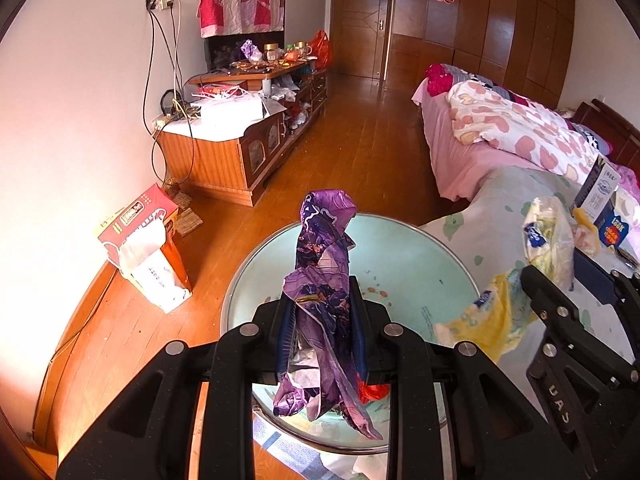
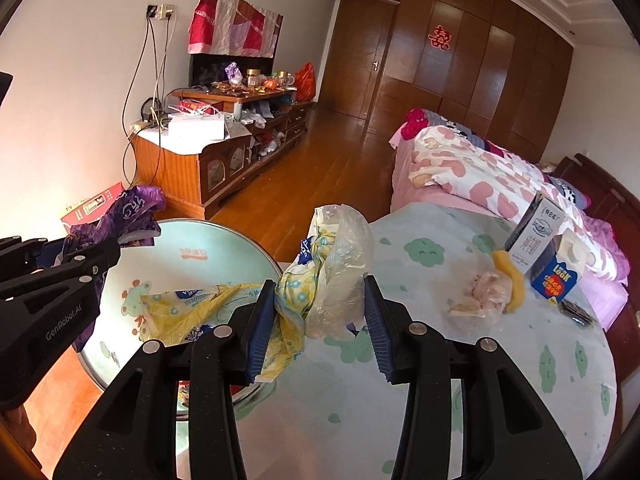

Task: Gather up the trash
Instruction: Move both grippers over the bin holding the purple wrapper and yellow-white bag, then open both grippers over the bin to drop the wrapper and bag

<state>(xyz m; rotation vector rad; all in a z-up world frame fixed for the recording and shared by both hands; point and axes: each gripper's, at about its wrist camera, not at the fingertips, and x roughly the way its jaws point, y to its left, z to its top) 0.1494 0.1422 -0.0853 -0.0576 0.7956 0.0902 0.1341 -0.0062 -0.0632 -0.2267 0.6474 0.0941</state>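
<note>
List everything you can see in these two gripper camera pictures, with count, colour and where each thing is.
purple wrapper: one, purple, pinched in the left gripper over the basin
basin: one, pale green, beside the table
yellow-and-clear bag: one, yellow, blue print, between the right gripper's pads
table: one, pale cloth with green clouds
banana peel: one, yellow, on the table
cartons: two, blue and grey-white, far side of the table
tissue box: one, red, on the floor by the wall
bed: one, pink bedding, right
cabinet: one, wooden, cluttered, along the wall
left gripper: black, shut on the wrapper
right gripper: black, closed on the bag
</note>
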